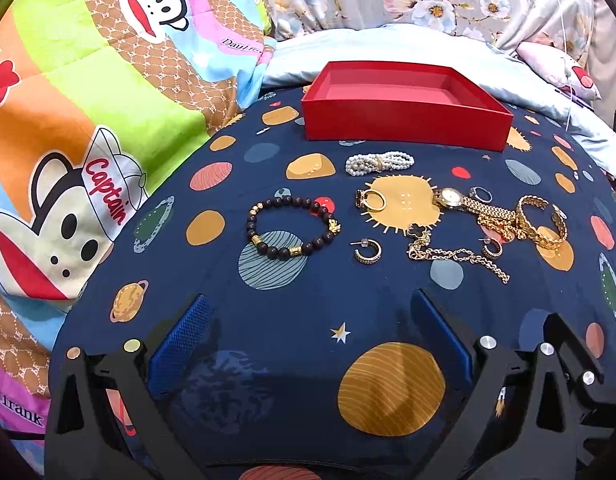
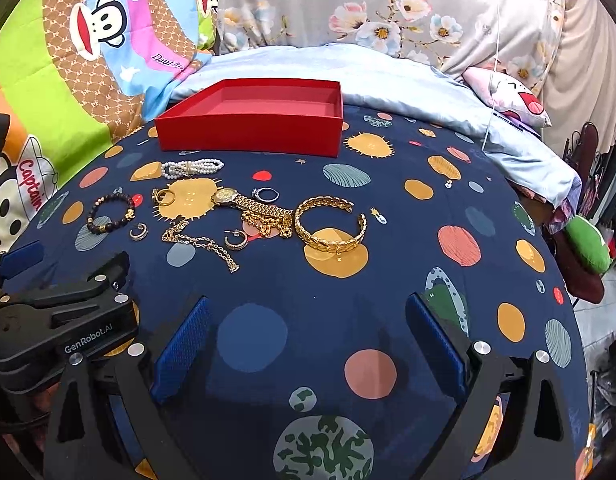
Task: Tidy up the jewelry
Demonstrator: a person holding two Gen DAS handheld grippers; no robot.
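An empty red box point(image 1: 403, 122) point(image 2: 248, 136) sits at the far side of a dark blue planet-print cloth. In front of it lie a pearl bracelet point(image 1: 377, 163) point(image 2: 192, 169), a dark bead bracelet point(image 1: 294, 226) point(image 2: 110, 213), a gold ring point(image 1: 372, 200) point(image 2: 164, 197), a gold watch point(image 1: 453, 199) point(image 2: 232, 198), a silver ring point(image 1: 480, 194) point(image 2: 266, 194), two hoop earrings point(image 1: 367, 252) point(image 2: 236, 240), gold chains point(image 1: 455, 254) point(image 2: 200, 242) and a gold cuff point(image 1: 541, 222) point(image 2: 331, 226). My left gripper point(image 1: 311, 324) and right gripper point(image 2: 308, 324) both stand open, near of the jewelry, holding nothing.
A colourful monkey-print quilt point(image 1: 88, 120) rises at the left. Light blue bedding point(image 2: 387, 80) and floral fabric point(image 2: 367, 8) lie behind the box. The left gripper's body point(image 2: 60, 320) shows at the lower left of the right wrist view. Clutter point(image 2: 587, 248) sits off the right edge.
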